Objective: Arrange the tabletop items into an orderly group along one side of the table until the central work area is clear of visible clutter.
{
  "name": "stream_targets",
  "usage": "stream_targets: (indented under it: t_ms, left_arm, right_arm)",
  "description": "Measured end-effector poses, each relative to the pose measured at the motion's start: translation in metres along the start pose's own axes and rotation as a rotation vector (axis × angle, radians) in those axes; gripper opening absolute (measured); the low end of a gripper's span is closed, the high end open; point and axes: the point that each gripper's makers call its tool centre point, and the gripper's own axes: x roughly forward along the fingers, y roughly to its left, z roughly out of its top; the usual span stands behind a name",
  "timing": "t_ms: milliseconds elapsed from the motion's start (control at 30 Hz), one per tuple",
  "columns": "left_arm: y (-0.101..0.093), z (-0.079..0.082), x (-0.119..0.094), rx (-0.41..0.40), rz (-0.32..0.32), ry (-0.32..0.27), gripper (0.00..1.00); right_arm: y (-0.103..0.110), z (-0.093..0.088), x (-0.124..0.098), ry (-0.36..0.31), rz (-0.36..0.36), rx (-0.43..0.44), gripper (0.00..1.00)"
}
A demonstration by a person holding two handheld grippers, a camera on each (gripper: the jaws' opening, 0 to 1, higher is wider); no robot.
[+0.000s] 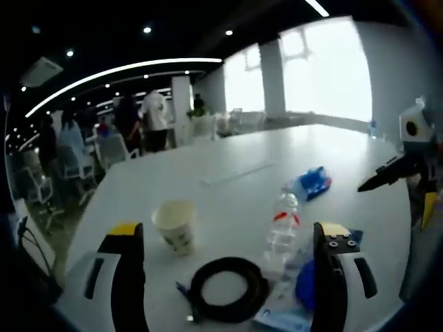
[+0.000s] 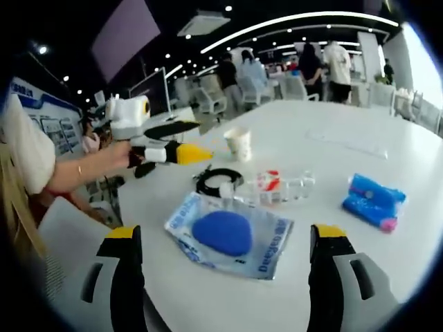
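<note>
While our right hand-held gripper (image 2: 225, 238) gapes empty, we see the crinkly blue-padded packet (image 2: 232, 235) flat between its jaws, near the clear bottle (image 2: 273, 187)

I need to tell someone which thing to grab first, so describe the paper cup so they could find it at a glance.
On the big white table, look past the blue pad in its clear wrapper and the clear bottle lying on its side. Beyond the black coiled cable stands the paper cup: the one upright item there, pale, open at the top.
</note>
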Motion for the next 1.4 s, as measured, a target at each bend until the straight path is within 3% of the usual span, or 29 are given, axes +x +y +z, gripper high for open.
stream_targets:
  t_ms: [100,267,467,533,600,700,800,967,1067,1400]
  left_arm:
    - [-0.007,-0.001,-0.007,-0.042,-0.026,0.013,1.0]
    - [-0.023,0.003,-0.024,-0.063,-0.075,0.008,0.99]
    - [-0.04,0.006,-0.039,-0.034,-0.114,0.024,0.99]
    - [-0.044,0.006,-0.042,-0.016,-0.127,0.019,0.99]
    - [-0.048,-0.003,-0.046,0.016,-0.14,0.067,0.99]
    - [-0.051,-0.005,-0.05,0.007,-0.147,0.07,0.99]
    - [-0.058,-0.004,-0.055,-0.05,-0.17,0.06,0.99]
    - [-0.064,-0.006,-0.064,-0.051,-0.172,0.084,0.99]
    - [-0.067,-0.012,-0.072,-0.08,-0.171,0.137,0.99]
    - [-0.077,-0.004,-0.082,-0.147,-0.139,0.1,0.99]
  right_arm:
    - [-0.005,-0.002,0.003,0.04,0.019,-0.018,1.0]
    - [-0.015,0.005,0.007,0.045,0.028,-0.071,1.0]
    - [-0.032,0.021,0.016,0.048,0.022,-0.18,0.99]
    - [-0.049,0.027,0.021,0.066,-0.03,-0.239,0.99]
    - [-0.055,0.029,0.028,0.088,-0.034,-0.266,0.99]
    - [-0.06,0.034,0.036,0.084,-0.023,-0.262,0.99]
    - [-0.065,0.035,0.043,0.095,-0.018,-0.273,0.99]
    - [-0.071,0.036,0.056,0.123,0.004,-0.321,0.99]
    - [-0.068,0.04,0.065,0.108,0.048,-0.384,0.98]
    - [-0.083,0.049,0.089,0.12,0.051,-0.513,0.82]
